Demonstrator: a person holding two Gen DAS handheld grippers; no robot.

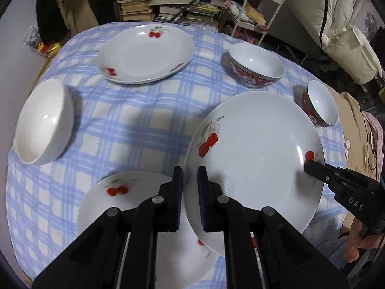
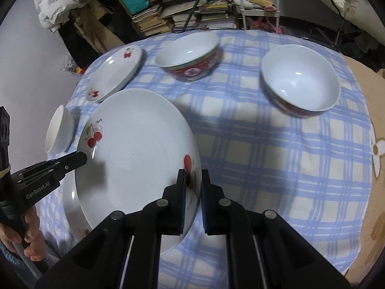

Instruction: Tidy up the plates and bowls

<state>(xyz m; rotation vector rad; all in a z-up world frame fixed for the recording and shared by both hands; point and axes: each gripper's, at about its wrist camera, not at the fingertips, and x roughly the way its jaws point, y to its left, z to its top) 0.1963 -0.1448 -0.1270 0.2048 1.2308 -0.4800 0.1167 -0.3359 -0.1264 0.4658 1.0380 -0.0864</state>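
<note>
While both grippers pinch its rim from opposite sides, the held plate [image 1: 255,154] hangs tilted above the table [image 1: 134,125], clear of the checked cloth.

Left gripper [image 1: 190,192]: jaws nearly together, clamped on the near-left rim of the held plate. It also shows in the right wrist view [image 2: 79,159], with a hand [image 2: 26,236] on its handle.

Right gripper [image 2: 193,192]: jaws nearly together, clamped on the opposite rim, beside a red cherry print. It also shows in the left wrist view [image 1: 310,168].

Near plate [image 1: 134,207]: white, cherry print, flat on the cloth, partly under the held plate.

Far plate [image 1: 146,53]: white, cherry print, flat at the far side of the table, well apart from the others.

White bowl [image 1: 45,122]: plain, upright at the left edge.

Red bowl, far [image 1: 257,65]: red patterned outside, white inside, upright beyond the held plate.

Red bowl, right [image 1: 322,107]: same pattern, upright at the right edge, just beyond the held plate's rim.

Background: stacked books [image 1: 139,4] and a white cart [image 1: 259,7] behind the table.
</note>
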